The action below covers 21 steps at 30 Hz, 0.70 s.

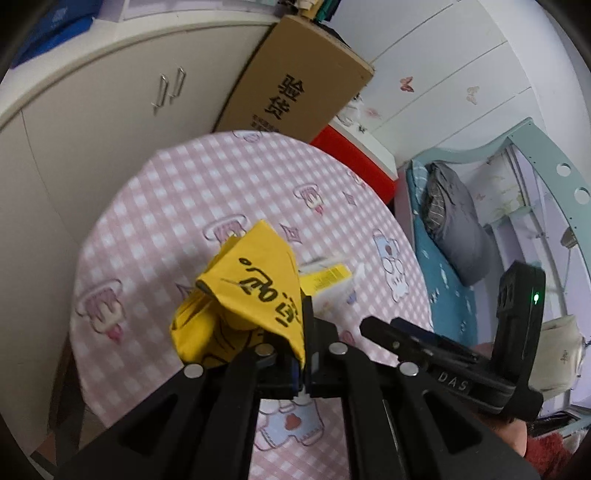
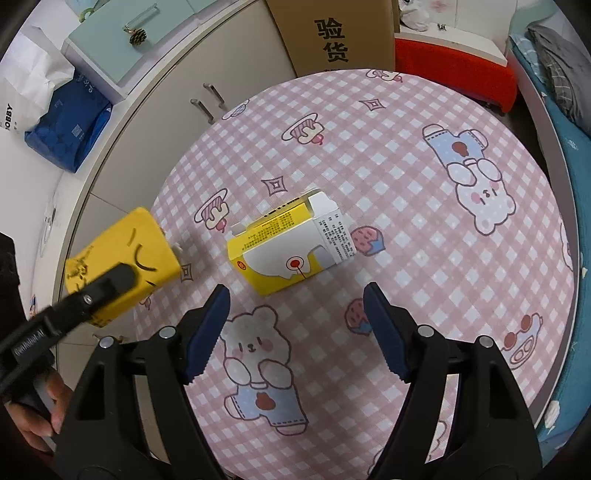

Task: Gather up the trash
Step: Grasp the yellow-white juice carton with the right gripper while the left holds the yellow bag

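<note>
My left gripper [image 1: 303, 354] is shut on a crumpled yellow paper bag [image 1: 243, 295] with black print and holds it above the left side of the round table [image 1: 155, 206]. The bag also shows in the right wrist view [image 2: 122, 258] with the left gripper's finger across it. A yellow and white carton [image 2: 291, 243] lies on its side near the middle of the table [image 2: 424, 229]; in the left wrist view [image 1: 328, 277] it is partly hidden behind the bag. My right gripper [image 2: 297, 332] is open and empty, just in front of the carton.
The table has a pink checked cloth with cartoon bears. A cardboard box [image 2: 332, 33] and a red stool [image 2: 454, 74] stand behind it. Beige cupboards [image 1: 92, 140] are at the left. A bed with a blue cover [image 1: 443, 266] runs along the right.
</note>
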Tool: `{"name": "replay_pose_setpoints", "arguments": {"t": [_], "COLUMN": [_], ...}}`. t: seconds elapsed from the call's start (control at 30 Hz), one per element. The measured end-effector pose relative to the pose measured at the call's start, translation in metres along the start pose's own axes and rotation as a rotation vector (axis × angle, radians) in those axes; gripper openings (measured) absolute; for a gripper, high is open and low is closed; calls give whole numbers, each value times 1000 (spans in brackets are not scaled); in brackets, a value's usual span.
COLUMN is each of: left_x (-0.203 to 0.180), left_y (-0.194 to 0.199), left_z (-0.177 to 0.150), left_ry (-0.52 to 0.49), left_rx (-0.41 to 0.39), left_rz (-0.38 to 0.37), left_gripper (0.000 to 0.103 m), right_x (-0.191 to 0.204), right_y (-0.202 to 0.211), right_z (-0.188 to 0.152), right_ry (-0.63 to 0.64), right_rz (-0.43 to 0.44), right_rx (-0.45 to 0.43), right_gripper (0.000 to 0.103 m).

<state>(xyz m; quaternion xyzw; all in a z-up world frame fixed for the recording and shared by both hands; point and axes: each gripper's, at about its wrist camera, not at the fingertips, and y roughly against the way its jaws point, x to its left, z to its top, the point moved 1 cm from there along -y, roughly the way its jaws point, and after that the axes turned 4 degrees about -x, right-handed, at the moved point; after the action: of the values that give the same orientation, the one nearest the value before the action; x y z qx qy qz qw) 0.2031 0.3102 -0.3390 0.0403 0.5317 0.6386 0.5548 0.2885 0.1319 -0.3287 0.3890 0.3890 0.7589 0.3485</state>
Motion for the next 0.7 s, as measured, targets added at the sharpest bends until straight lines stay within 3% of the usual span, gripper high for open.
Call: {"name": "replay_pose_setpoints", "arguments": {"t": [0.43,0.7], "left_x": [12,6], "left_y": [-4,-12], "left_z": [12,22], "left_ry": [-34,-84], "left_rx": [2,0], "left_rz": [105,144], "left_gripper": [2,2], "right_x": [8,11], "right_y": [-24,-45], "right_z": [-2,11], "right_ry": [-47,-143], "right_rz": [-18,-40], "right_rx": [-18,-23], "right_gripper": [78,82]}}
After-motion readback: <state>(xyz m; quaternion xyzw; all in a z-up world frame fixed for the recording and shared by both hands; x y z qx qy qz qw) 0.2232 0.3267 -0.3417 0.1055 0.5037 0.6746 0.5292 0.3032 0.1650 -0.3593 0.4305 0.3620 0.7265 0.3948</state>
